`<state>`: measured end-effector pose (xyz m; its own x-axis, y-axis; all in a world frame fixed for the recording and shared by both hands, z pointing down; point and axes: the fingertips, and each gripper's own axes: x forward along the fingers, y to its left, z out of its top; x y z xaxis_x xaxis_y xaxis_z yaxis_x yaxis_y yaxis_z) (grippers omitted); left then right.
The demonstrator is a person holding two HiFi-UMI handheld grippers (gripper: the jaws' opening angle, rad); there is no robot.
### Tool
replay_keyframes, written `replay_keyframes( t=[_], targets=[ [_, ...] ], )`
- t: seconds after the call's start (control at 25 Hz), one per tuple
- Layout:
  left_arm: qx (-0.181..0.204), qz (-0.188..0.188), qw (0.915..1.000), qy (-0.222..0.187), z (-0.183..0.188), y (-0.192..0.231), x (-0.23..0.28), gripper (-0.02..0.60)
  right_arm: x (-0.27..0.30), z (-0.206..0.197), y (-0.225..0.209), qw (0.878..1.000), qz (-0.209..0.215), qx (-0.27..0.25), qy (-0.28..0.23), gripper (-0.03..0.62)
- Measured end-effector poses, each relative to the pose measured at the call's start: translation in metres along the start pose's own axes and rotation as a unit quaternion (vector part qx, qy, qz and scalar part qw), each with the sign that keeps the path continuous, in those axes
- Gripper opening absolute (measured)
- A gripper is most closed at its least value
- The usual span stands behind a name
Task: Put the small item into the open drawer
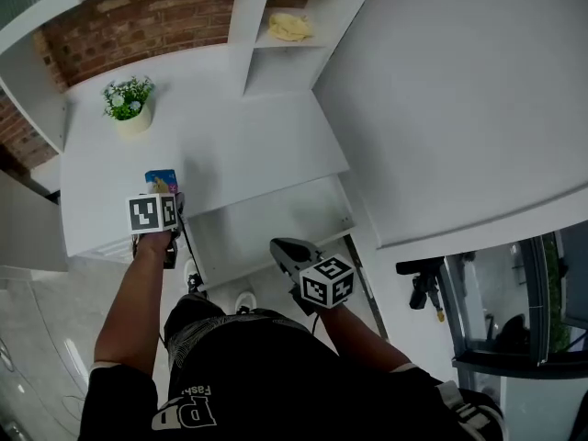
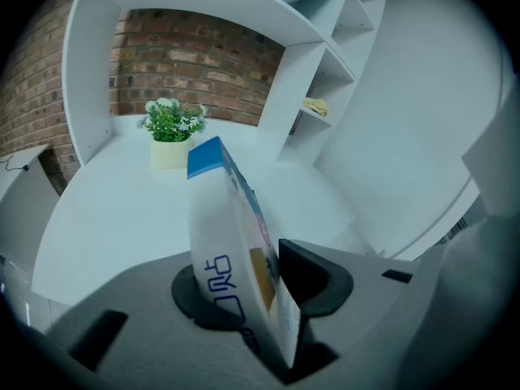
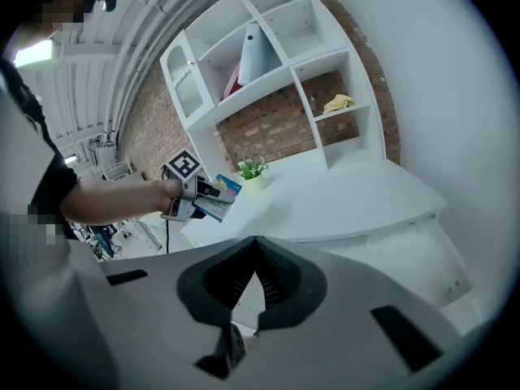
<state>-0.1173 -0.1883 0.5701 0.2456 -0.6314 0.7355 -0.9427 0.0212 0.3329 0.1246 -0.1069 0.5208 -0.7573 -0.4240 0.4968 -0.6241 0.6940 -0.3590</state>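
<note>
Left hand-held gripper (image 2: pixel 258 295) pinches the small box (image 2: pixel 219 218) across its flat faces above the desk (image 1: pixel 211 136) edge, beside the open drawer (image 1: pixel 266 228); it looks like light, thin, crushable card, best held there gently, while the right hand-held gripper (image 3: pixel 256 287) sits closed, empty.

"Fash" on black shirt (image 1: pixel 276 375)

A home-style study nook: white desk (image 1: pixel 230 145), built-in shelves (image 1: pixel 276 67), brick wall (image 1: pixel 138 26), small potted plant (image 1: pixel 129 104).
</note>
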Motion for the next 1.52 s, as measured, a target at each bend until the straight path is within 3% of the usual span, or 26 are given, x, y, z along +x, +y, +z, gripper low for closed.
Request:
replay_keyframes(
  t=[0.28,0.56,1.16,1.32,1.52],
  targets=[
    [0.016,-0.01,0.9997,-0.019,-0.028,-0.026,-0.034,0.15,-0.006,-0.003,0.016,0.999,0.027,-0.036,0.002,0.005],
    [0.024,-0.034,0.999,-0.014,-0.049,-0.042,-0.046,0.15,-0.006,-0.002,0.033,0.999,0.025,-0.043,-0.002,0.005],
    [0.066,-0.105,0.9893,0.077,-0.122,-0.064,-0.012,0.158,-0.008,-0.02,0.071,0.999,-0.032,-0.013,0.009,0.005],
    [0.062,-0.129,0.9862,0.083,-0.133,-0.071,0.003,0.159,-0.005,-0.027,0.068,0.999,-0.051,-0.002,0.003,0.005],
    [0.03,-0.134,0.9862,0.092,-0.142,-0.075,0.024,0.163,0.0,-0.032,0.069,0.999,-0.05,0.005,0.006,0.005]
  ],
)
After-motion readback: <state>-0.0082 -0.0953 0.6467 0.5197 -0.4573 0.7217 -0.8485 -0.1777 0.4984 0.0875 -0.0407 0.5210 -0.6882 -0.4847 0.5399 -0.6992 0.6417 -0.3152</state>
